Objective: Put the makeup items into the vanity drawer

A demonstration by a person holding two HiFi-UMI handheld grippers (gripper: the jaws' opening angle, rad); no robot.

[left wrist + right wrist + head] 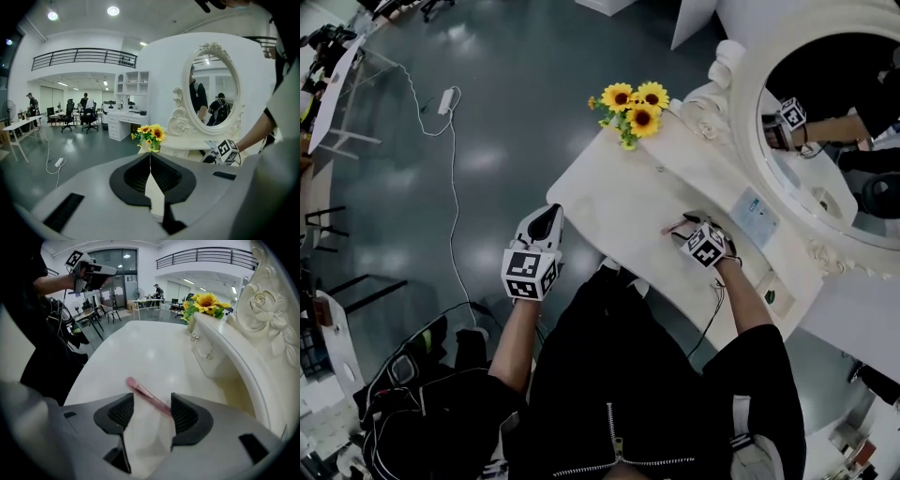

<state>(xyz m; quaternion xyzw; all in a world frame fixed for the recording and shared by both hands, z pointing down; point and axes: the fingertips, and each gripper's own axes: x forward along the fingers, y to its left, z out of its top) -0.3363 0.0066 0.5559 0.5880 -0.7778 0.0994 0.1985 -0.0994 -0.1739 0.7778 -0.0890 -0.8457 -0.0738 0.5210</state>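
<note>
Right gripper (152, 409), jaws apart, straddles the one pink makeup stick (140, 390). It lies flat on the vanity tabletop (140, 348), between the front and back edges, with its long axis oblique and its far end toward the front edge. Left gripper (150, 157), jaws closed on nothing, hangs off that front edge.

No word, number or brand can be read anywhere. The cube on the left gripper (546, 220) and the cube on the right gripper (682, 228) carry only black-and-white square marker patterns, with no letters. A pale blue card (757, 214) lying at the back edge of the vanity top (619, 202), by the mirror's base, bears print too small to make out.
</note>
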